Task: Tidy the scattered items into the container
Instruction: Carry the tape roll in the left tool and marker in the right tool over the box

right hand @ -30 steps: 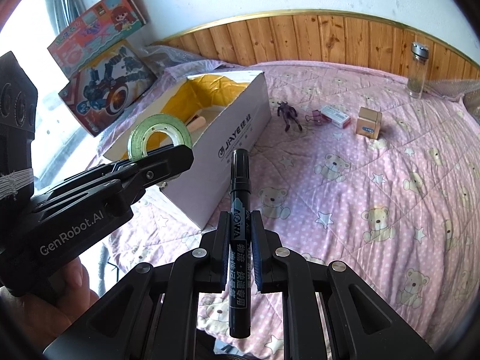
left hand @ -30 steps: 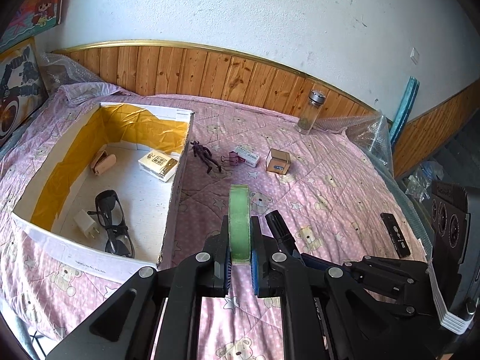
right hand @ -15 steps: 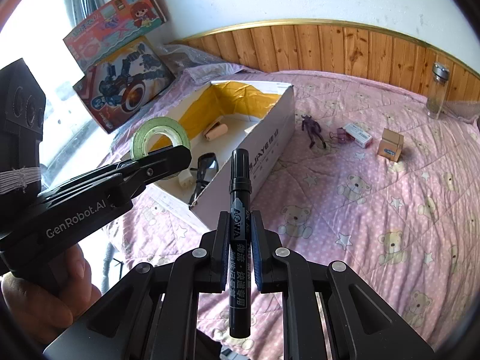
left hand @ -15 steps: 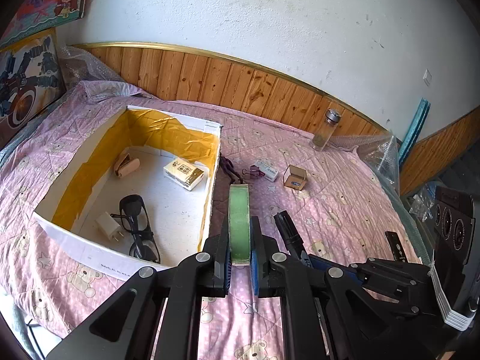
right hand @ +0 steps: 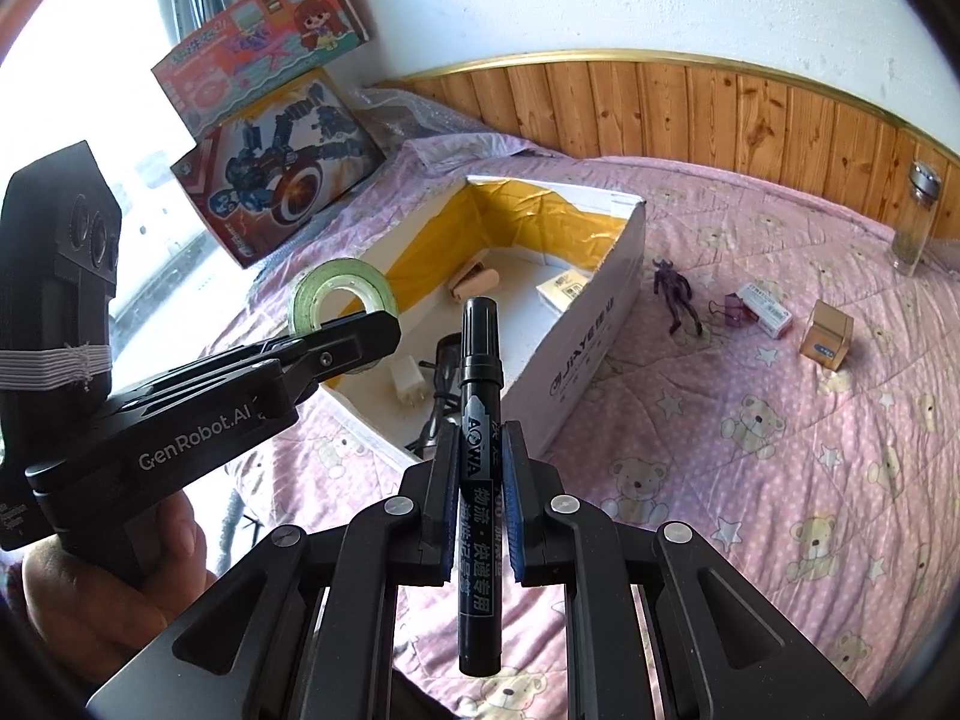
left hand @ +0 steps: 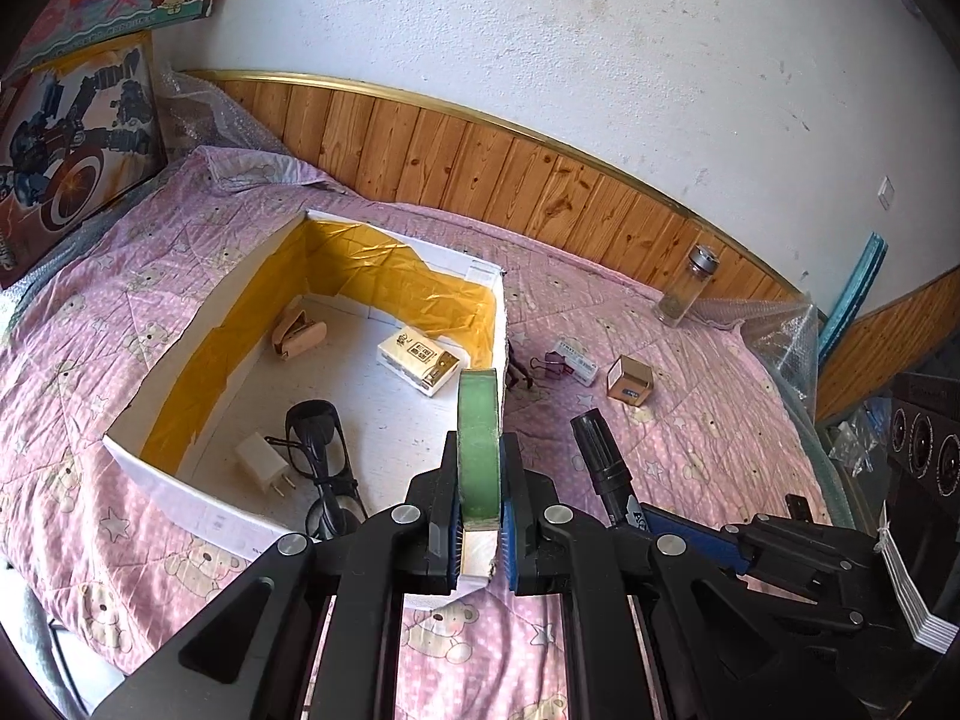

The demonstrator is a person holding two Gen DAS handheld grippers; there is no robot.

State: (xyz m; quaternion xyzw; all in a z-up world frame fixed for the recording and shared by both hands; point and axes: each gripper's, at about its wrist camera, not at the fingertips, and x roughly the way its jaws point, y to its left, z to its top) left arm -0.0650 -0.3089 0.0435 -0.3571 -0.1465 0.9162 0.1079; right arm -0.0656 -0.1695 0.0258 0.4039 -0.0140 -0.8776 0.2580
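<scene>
Left wrist view: left gripper [left hand: 479, 516] clamps tape roll [left hand: 477, 438] above near edge of box [left hand: 180, 489]; right gripper [right hand: 477, 504] clamps marker [right hand: 478, 420]. Glasses [left hand: 318, 450], charger [left hand: 262, 467] already inside; figurine [right hand: 675, 294], small carton [left hand: 629, 381] left on far bedspread.

Bed quilt [left hand: 690, 420]: quilted pink cloth, matt, creased. Container [left hand: 180, 489]: white cardboard, inner walls lined with glossy, wrinkled yellow tape. Tape roll [left hand: 478, 450]: matt green paper. Marker [right hand: 479, 420]: smooth black plastic, slight sheen. Wall panelling [left hand: 480, 168] behind the container: varnished knotty wood. Bottle [left hand: 684, 285]: clear glass, metal cap.
</scene>
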